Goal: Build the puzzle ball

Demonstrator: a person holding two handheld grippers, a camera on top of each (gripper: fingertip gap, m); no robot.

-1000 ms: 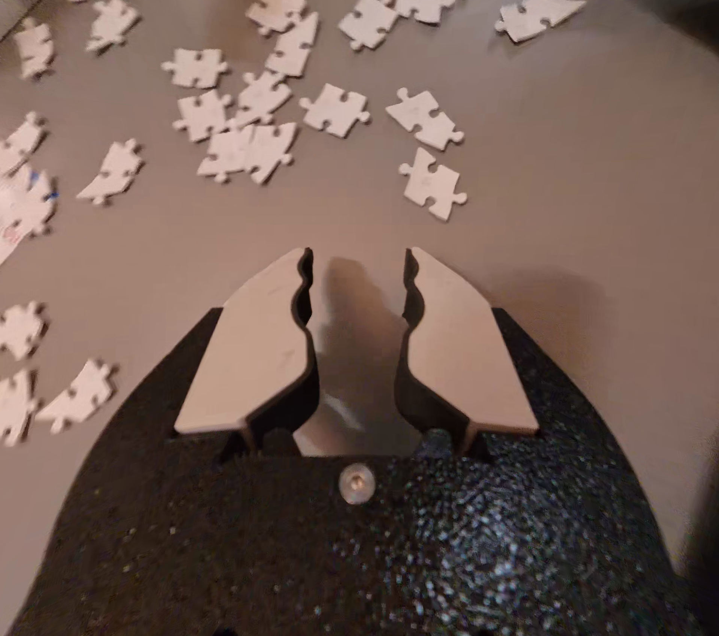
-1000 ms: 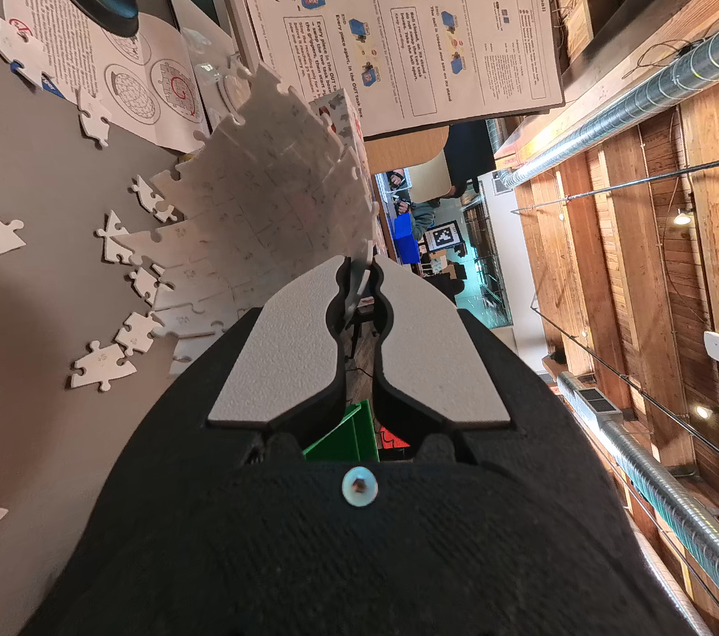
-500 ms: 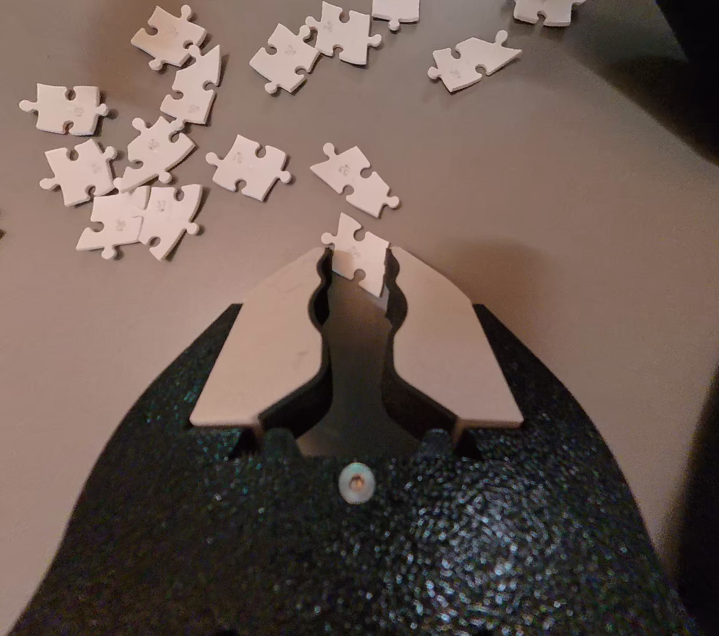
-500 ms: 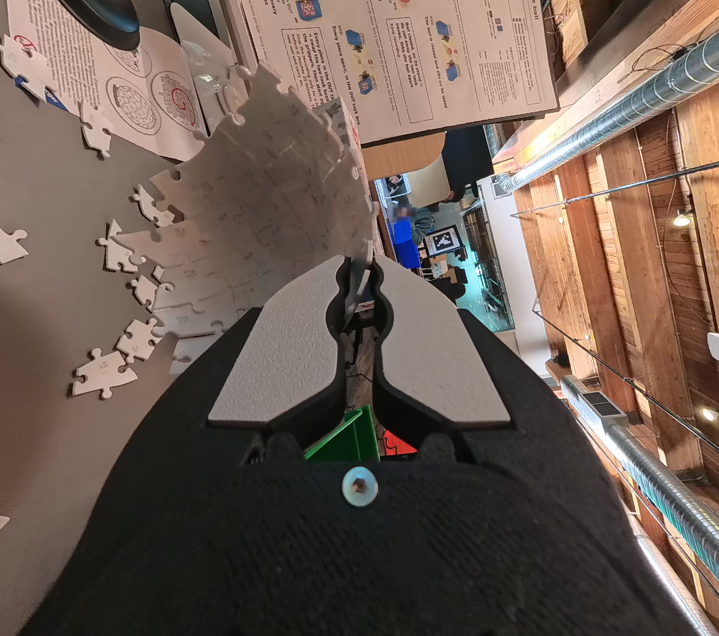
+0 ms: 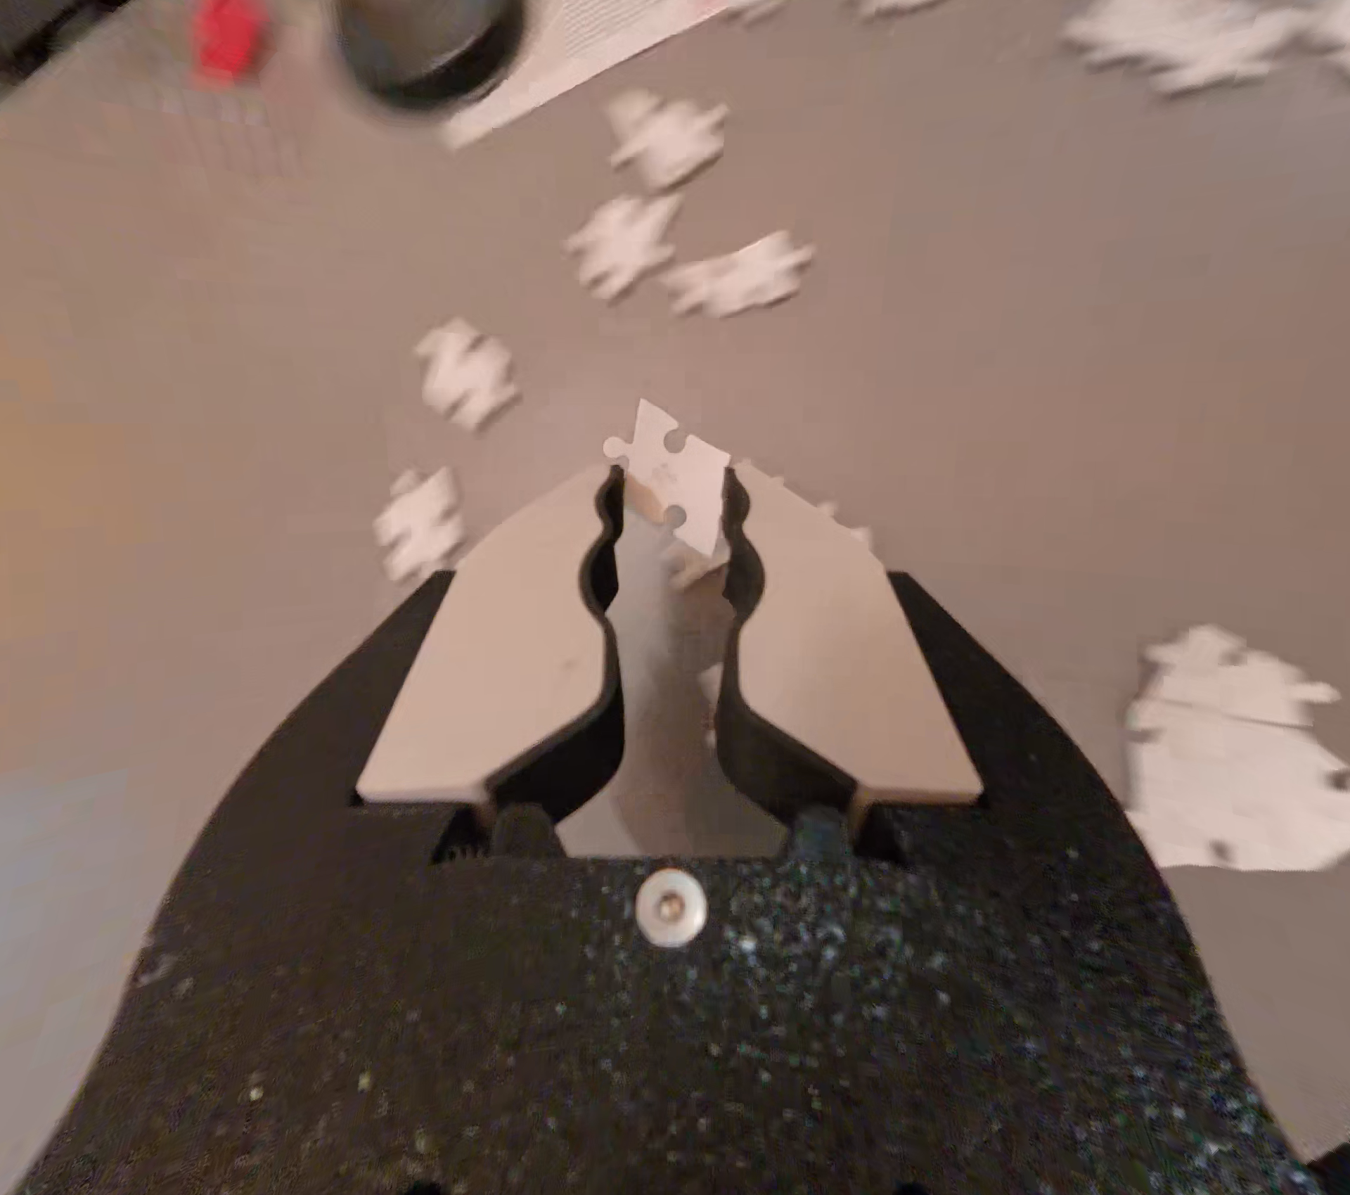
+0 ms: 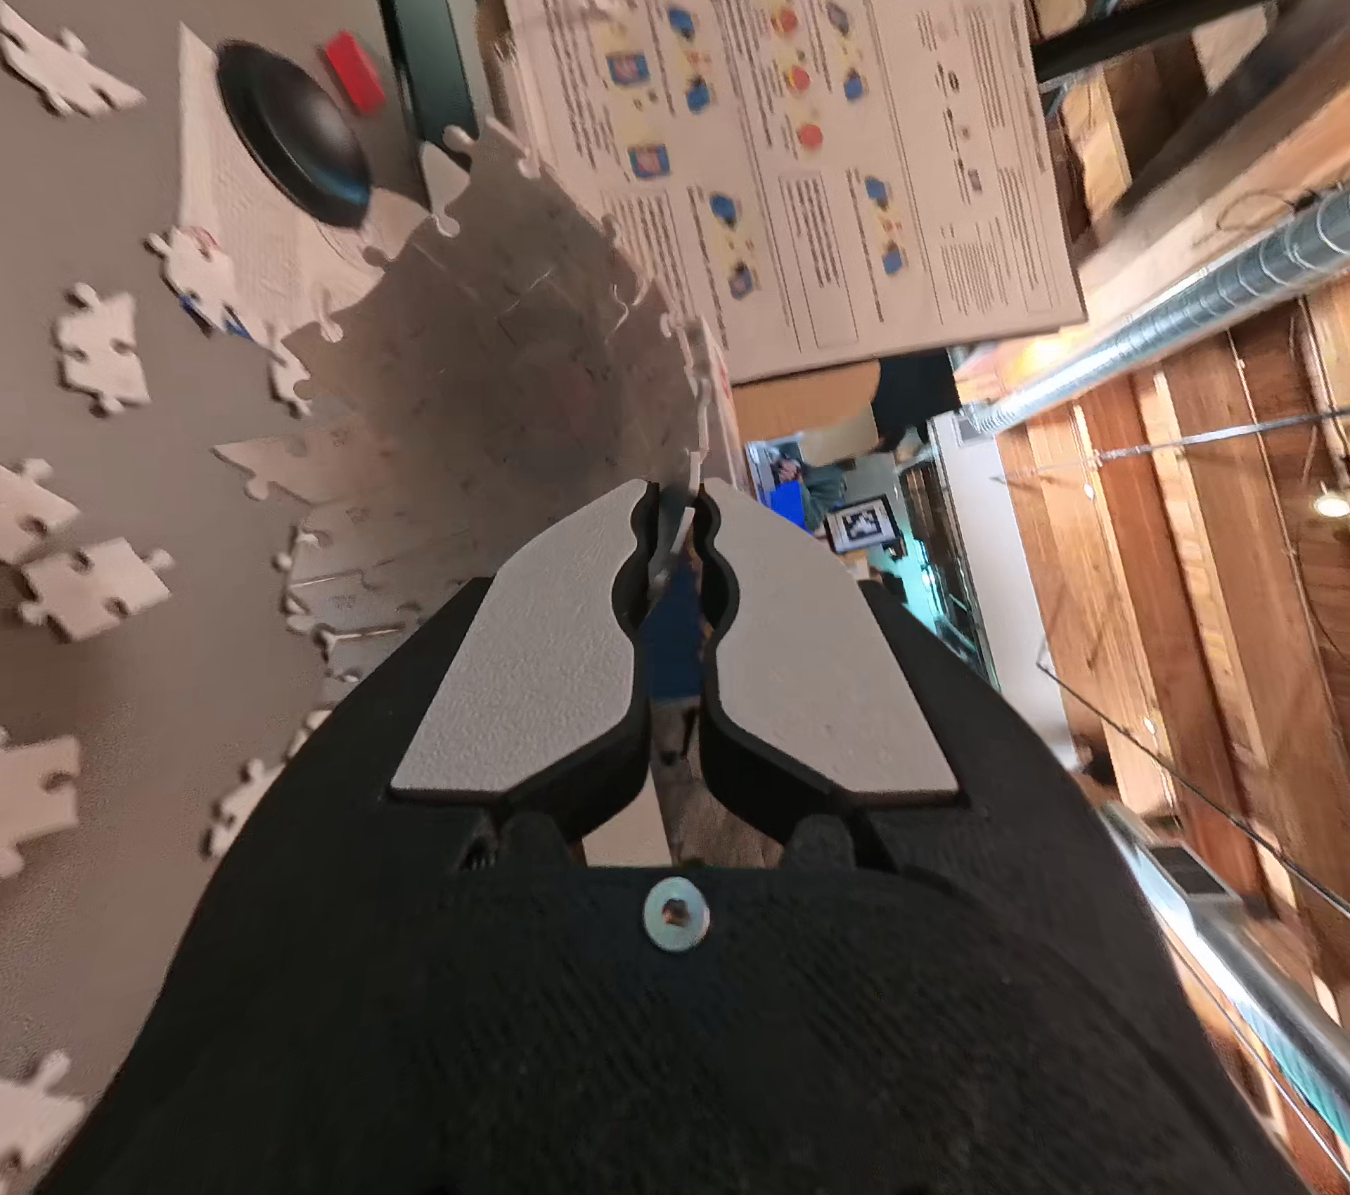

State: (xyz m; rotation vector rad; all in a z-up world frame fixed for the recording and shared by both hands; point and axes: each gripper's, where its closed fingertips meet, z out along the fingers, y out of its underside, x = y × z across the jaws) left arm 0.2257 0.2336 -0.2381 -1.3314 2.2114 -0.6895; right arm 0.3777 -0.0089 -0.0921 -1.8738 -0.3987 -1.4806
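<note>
Left gripper (image 5: 673, 487) jaws clamped on a white puzzle piece (image 5: 676, 473) raised off the grey surface (image 5: 219, 356), loose pieces (image 5: 467, 372) ahead; right gripper (image 6: 676, 502) jaws clamped on edge of the curved assembled puzzle section (image 6: 497, 371), black disc (image 6: 296, 137) ahead-left.

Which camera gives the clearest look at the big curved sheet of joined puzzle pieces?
The right wrist view: the curved sheet of joined pieces fills its middle, edge pinched in the right gripper. The left wrist view shows only blurred joined pieces at its right edge.

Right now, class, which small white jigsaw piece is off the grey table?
The white jigsaw piece clamped in the left gripper; the loose pieces lie flat.
</note>
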